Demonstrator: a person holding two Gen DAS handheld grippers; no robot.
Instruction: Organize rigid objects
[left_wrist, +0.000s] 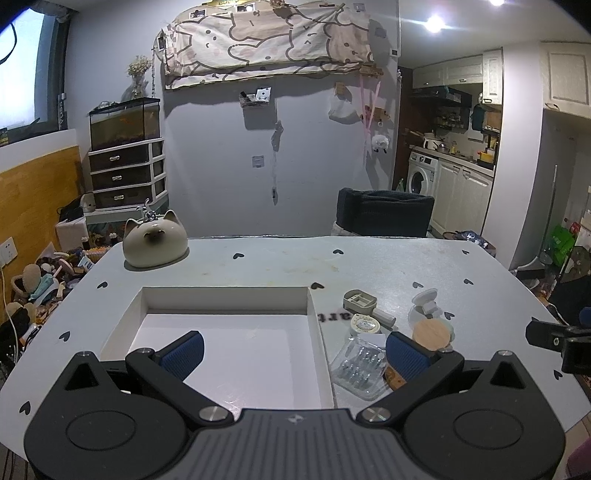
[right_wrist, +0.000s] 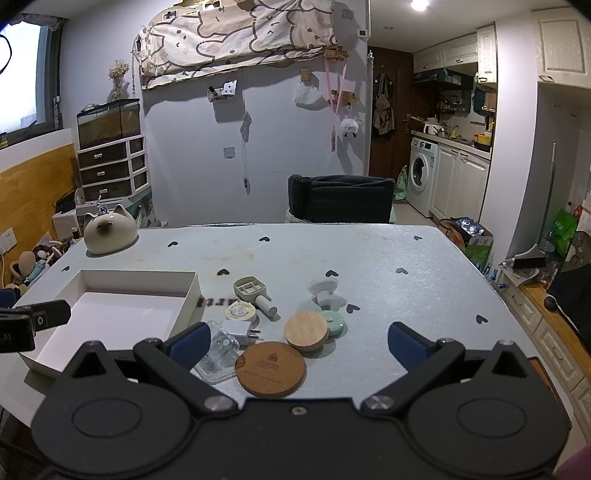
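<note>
**Table, open box, a cluster of small items still outside it**

A pale table (right_wrist: 369, 258) printed with small black hearts was recorded in a lived-in room, with a cat-shaped ceramic pot (right_wrist: 109, 232) at its far left corner. A shallow white box (left_wrist: 316, 332) was noted lying empty on the left part of the table. The small rigid objects were seen gathered just to the right of the box: a clear plastic case (right_wrist: 219, 352), a white plug adapter (right_wrist: 238, 328), a round cork coaster (right_wrist: 271, 369), a wooden lid (right_wrist: 306, 329) resting partly over a mint-green round piece (right_wrist: 334, 322), a small round tin (right_wrist: 241, 312) and a beige scoop-like piece (right_wrist: 251, 288).

The left tongs (left_wrist: 293, 356) were held spread wide and empty over the box's right wall; the right tongs (right_wrist: 295, 345) were likewise wide apart, holding nothing, above the coaster.

Risk, as judged: the items were packed touching, so a grasp on one could nudge its neighbours, and the flat coaster offered little edge to pinch.

The coaster was shown whole only in the right wrist view; the box's bare floor was shown fully only in the left.
</note>
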